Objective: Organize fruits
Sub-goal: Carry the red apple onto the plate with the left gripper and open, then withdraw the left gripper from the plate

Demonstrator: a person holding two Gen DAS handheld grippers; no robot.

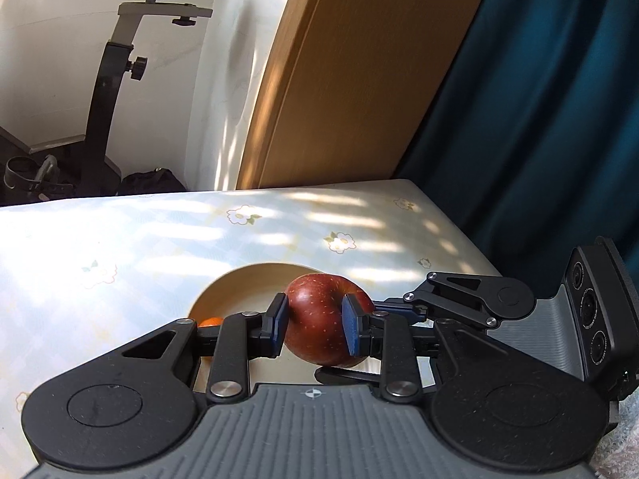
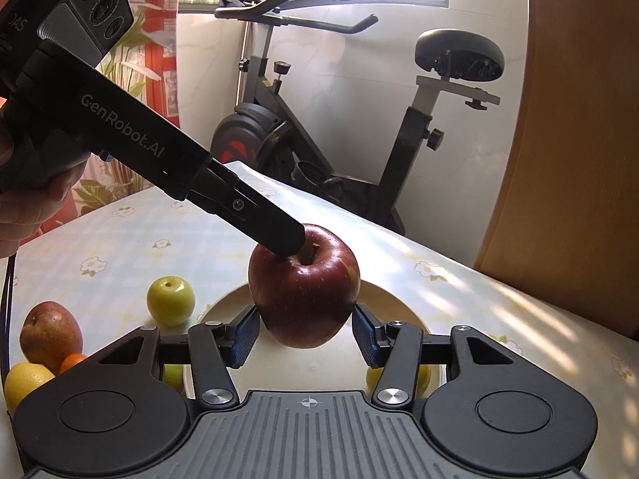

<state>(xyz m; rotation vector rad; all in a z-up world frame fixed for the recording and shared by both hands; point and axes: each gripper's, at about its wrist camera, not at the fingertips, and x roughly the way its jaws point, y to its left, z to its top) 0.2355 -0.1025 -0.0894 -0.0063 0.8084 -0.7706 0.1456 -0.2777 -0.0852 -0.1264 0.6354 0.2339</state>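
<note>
A dark red apple (image 2: 304,290), its skin glossy and flecked with pale dots, hangs above a cream plate (image 2: 393,299) on a table covered in a pale checked, flower-printed cloth (image 2: 120,239). In the right wrist view the fruit stands upright, stem hollow up and stem (image 2: 309,255) visible, its long axis roughly vertical. The left gripper (image 1: 315,321) pinches it, both blue pads (image 1: 351,329) pressed to its sides; seen from the right wrist, that tool slants down from the upper left and meets the apple near the stem. The right gripper (image 2: 305,333) is spread, its blue pads (image 2: 245,333) flanking the apple's lower half; whether they touch the skin cannot be told. On the cloth to the left lie a yellow-green apple (image 2: 171,300), a red-and-yellow apple (image 2: 50,337), a small orange fruit (image 2: 72,361) and a lemon (image 2: 26,383). Two more yellowish fruits (image 2: 173,375) show on the plate behind the right gripper's linkage. An exercise bike (image 2: 339,139) stands by the far white wall, a wooden panel (image 2: 579,139) at right.
</note>
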